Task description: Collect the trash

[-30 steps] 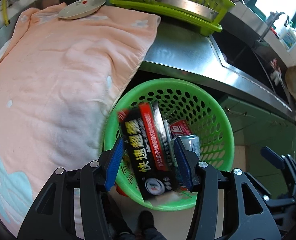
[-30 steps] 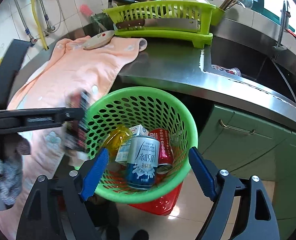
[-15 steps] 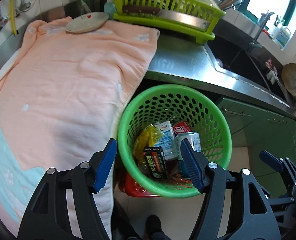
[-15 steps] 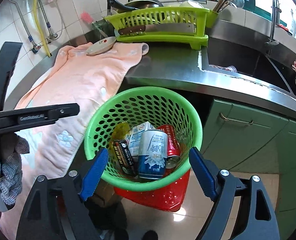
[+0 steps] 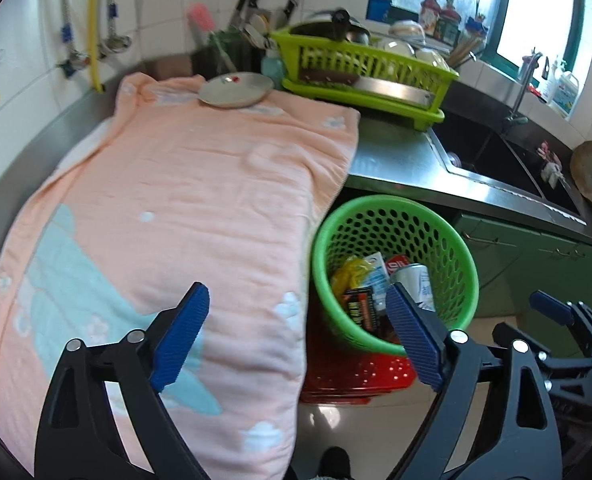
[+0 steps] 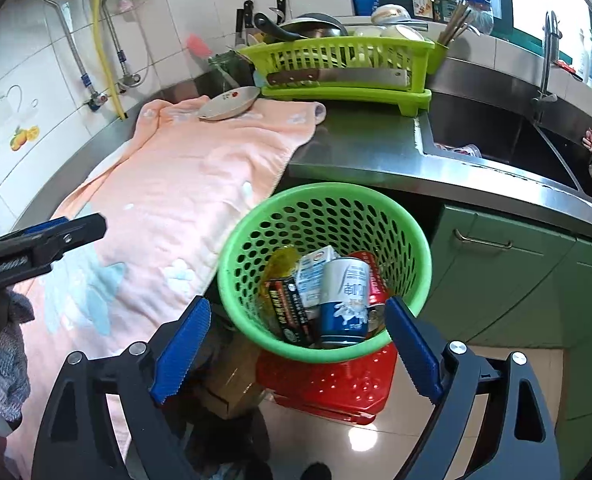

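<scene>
Little print was legible. Chinese characters ran down the blue-and-white drink can (image 6: 346,298) lying in the green perforated plastic basket (image 6: 414,248), too small to read. The black-and-red carton (image 6: 289,312) beside it bore blurred lettering, and the white milk carton (image 6: 311,276) a round logo.

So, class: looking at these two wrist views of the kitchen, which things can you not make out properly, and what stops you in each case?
- Bottom of the green basket: both views, covered by the black box, the blue-and-white can and other trash.
- Red crate: both views, mostly under the basket.
- Sink interior: right wrist view, dark, with the near wall hiding the bottom.
- Print on the black box: too small to read.
</scene>
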